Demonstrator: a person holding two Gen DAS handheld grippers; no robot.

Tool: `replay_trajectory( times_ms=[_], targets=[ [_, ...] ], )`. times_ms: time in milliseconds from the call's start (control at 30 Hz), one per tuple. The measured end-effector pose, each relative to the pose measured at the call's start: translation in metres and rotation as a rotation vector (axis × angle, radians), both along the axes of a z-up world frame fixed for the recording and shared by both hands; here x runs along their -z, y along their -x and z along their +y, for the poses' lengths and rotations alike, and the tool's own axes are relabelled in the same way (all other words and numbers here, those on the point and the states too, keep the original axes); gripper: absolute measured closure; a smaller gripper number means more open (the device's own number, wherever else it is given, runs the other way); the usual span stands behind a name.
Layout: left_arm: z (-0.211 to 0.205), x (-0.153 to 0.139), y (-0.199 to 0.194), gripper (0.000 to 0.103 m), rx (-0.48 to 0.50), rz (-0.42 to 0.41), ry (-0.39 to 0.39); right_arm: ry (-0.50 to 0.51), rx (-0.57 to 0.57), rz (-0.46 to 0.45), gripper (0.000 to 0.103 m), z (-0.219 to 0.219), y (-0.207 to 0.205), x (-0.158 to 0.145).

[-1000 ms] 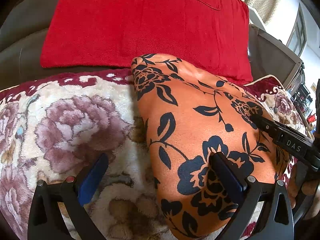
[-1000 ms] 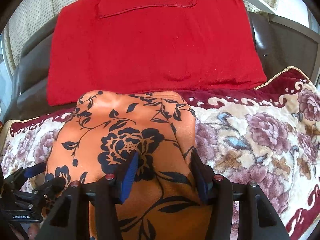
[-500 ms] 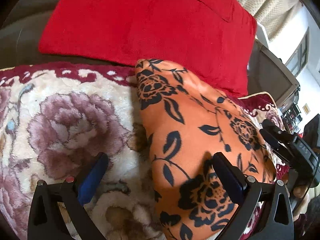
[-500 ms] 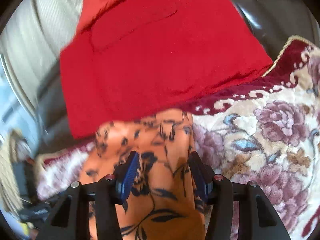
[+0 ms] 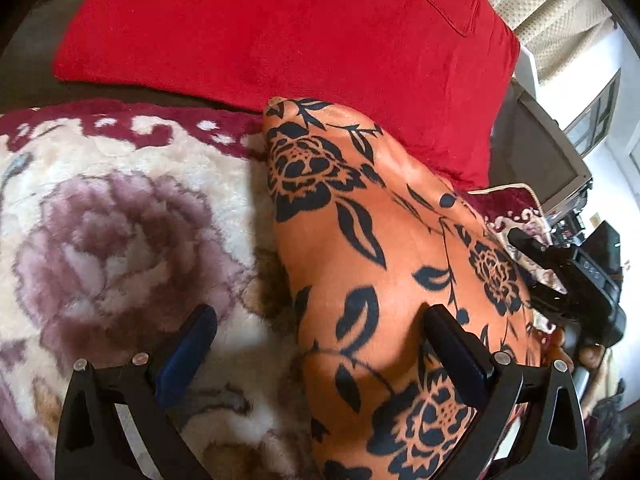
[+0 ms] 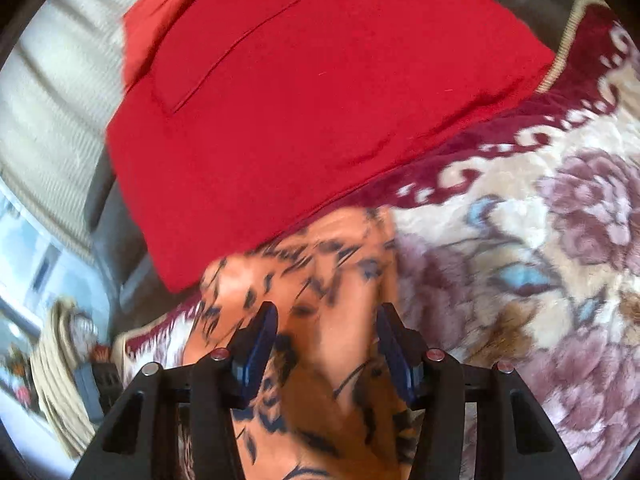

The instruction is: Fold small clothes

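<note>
An orange garment with a black flower print (image 5: 384, 264) lies folded on a floral plush blanket (image 5: 112, 232). My left gripper (image 5: 320, 340) stands wide open low over it. Its right finger (image 5: 452, 348) is over the cloth and its left finger (image 5: 192, 344) over the blanket. My right gripper (image 6: 326, 336) is half open at the garment's (image 6: 320, 320) other side, and the cloth lies between and under its blue pads (image 6: 260, 336) without being pinched. This view is blurred. The right gripper's black frame (image 5: 580, 272) shows by the garment's right edge.
A big red cushion (image 5: 280, 32) leans against the dark sofa back (image 5: 540, 152) just behind the garment. The blanket's dark red border (image 6: 500, 128) runs along the cushion. A window and a curtain (image 6: 44, 92) lie beyond the sofa.
The right gripper has rolled and swung sideways, so its view tilts and blurs. The left gripper has shifted and turned a little along the garment. Neither gripper's jaws have changed, and the garment lies as before.
</note>
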State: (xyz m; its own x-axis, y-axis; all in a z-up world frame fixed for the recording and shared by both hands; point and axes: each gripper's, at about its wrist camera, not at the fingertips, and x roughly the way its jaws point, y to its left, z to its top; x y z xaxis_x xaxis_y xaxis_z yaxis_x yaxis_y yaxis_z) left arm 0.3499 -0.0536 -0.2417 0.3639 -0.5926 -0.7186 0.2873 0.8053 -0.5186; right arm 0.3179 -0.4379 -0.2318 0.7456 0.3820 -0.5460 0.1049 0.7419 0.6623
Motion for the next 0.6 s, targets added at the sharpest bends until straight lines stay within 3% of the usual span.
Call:
replay_trajectory(
  times_ms=[100,133,200,267,367,433,467,533,567,600],
  targets=[
    [0.006,0.008,-0.011,0.000,0.007,0.065,0.075,-0.083,0.026,0.025,0.042,-0.018,-0.003,0.009],
    [0.007,0.010,-0.013,0.000,0.005,0.085,0.094,-0.122,0.030,0.036,0.035,-0.024,-0.005,0.013],
    [0.010,0.012,-0.016,0.000,0.005,0.093,0.108,-0.190,0.013,0.070,0.033,-0.036,-0.011,0.022],
    [0.010,0.011,-0.018,0.000,0.011,0.091,0.112,-0.248,-0.030,0.104,0.026,-0.037,-0.021,0.032],
    [0.008,0.009,-0.017,0.000,0.029,0.082,0.139,-0.336,-0.120,0.157,0.027,-0.028,-0.040,0.050],
    [0.005,0.008,-0.018,0.013,0.047,0.078,0.173,-0.371,-0.190,0.175,0.027,-0.014,-0.047,0.058],
    [0.000,0.007,-0.017,0.032,0.065,0.083,0.189,-0.343,-0.204,0.169,0.026,-0.006,-0.048,0.056],
    [-0.006,0.003,-0.014,0.037,0.072,0.056,0.162,-0.297,-0.224,0.144,0.032,0.007,-0.048,0.048],
    [-0.007,0.001,-0.011,0.040,0.075,0.043,0.155,-0.281,-0.226,0.135,0.045,0.012,-0.047,0.044],
    [-0.007,-0.001,-0.010,0.044,0.075,0.035,0.151,-0.255,-0.231,0.125,0.048,0.016,-0.046,0.039]
  ],
)
